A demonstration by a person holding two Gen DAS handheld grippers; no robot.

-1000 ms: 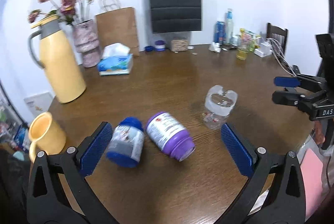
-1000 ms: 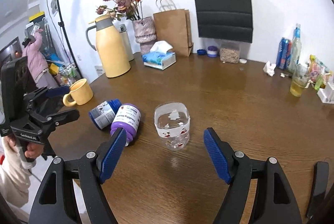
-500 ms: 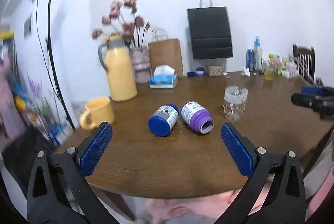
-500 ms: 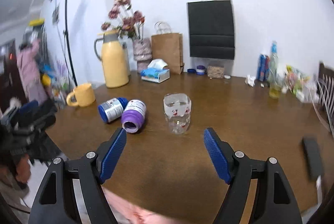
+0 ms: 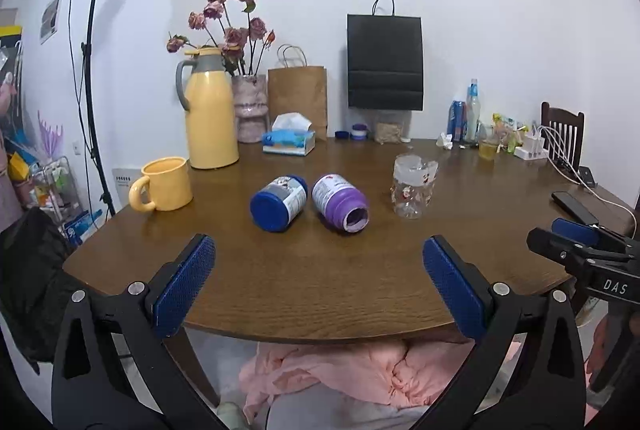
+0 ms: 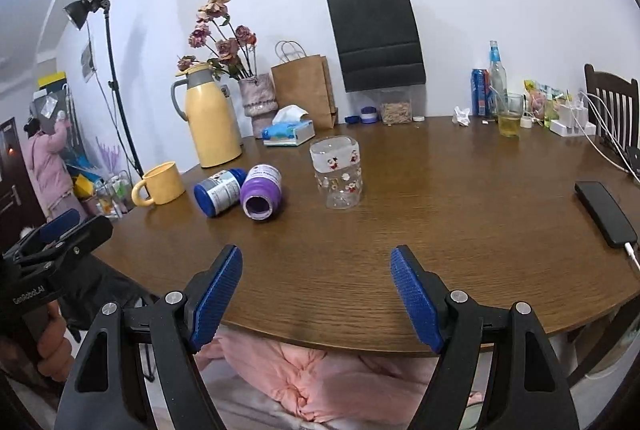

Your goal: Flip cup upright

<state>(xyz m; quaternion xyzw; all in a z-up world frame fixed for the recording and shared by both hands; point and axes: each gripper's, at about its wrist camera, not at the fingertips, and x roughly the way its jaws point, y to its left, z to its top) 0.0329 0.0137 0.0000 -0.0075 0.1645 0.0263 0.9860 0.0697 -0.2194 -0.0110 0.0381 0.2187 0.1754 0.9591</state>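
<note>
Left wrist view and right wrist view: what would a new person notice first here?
Probably the two bottles lying on their sides mid-table, the blue-capped bottle beside the purple bottle, with the clear printed cup standing just to their right. Next, the tall yellow thermos at the back left, with the yellow mug in front. Both tongs, left and right, hang open at the near table edge.

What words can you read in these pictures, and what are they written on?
"DAS": white letters on the right gripper, seen from the left wrist camera.
"GenRobot.AI": on the left gripper, seen from the right wrist camera.
Labels on the blue bottle and purple bottle: too small and blurred to read.
</note>
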